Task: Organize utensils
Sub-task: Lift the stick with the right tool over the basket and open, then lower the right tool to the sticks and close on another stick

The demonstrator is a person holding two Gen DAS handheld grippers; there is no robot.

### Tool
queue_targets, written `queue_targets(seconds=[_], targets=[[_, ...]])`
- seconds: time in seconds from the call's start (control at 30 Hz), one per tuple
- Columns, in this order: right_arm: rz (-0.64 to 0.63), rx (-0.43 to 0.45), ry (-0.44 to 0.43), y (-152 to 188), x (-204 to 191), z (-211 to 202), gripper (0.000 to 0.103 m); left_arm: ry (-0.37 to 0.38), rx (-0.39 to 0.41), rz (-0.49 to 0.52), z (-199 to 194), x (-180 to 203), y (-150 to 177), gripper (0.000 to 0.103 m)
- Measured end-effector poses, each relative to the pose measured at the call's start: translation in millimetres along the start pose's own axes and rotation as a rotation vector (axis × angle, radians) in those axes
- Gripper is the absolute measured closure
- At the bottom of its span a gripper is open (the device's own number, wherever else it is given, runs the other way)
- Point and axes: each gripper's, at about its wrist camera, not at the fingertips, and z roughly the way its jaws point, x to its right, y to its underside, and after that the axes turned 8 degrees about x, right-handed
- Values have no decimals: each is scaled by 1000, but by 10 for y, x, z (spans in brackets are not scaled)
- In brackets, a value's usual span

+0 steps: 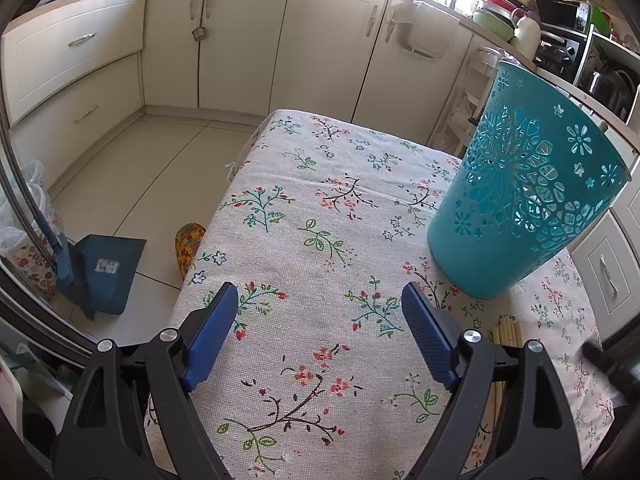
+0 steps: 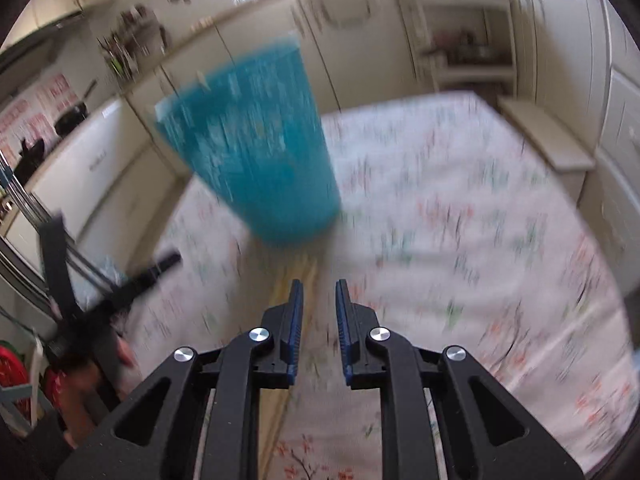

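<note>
Now: lining up on the chopsticks beside the teal holder

The floral worktop [image 1: 320,208] carries the upright teal holder [image 1: 528,200]; wooden chopsticks [image 1: 506,330] lie just before it. Left tool [image 1: 320,308] is spread wide, empty; right tool [image 2: 318,292], narrowly parted and empty, should centre over the sticks before clenching.

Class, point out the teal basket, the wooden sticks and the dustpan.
teal basket [image 1: 520,200], left wrist view, perforated side wall.
wooden sticks [image 1: 506,330], left wrist view, upper ends.
dustpan [image 1: 106,264], left wrist view, flat pan.

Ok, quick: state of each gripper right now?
Left gripper: open wide, nothing between the fingers.
Right gripper: slightly open, holding nothing.
</note>
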Motion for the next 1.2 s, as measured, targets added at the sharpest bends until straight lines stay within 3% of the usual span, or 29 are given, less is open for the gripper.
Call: queue_targets(seconds=[0.37,1.2], targets=[[-81,-83,24,86,-233,417,86,2,1,-9,0,-24,-3,22],[-43,-91,48,123,112,277,95,5,2,-11,-6,-24,2,21]])
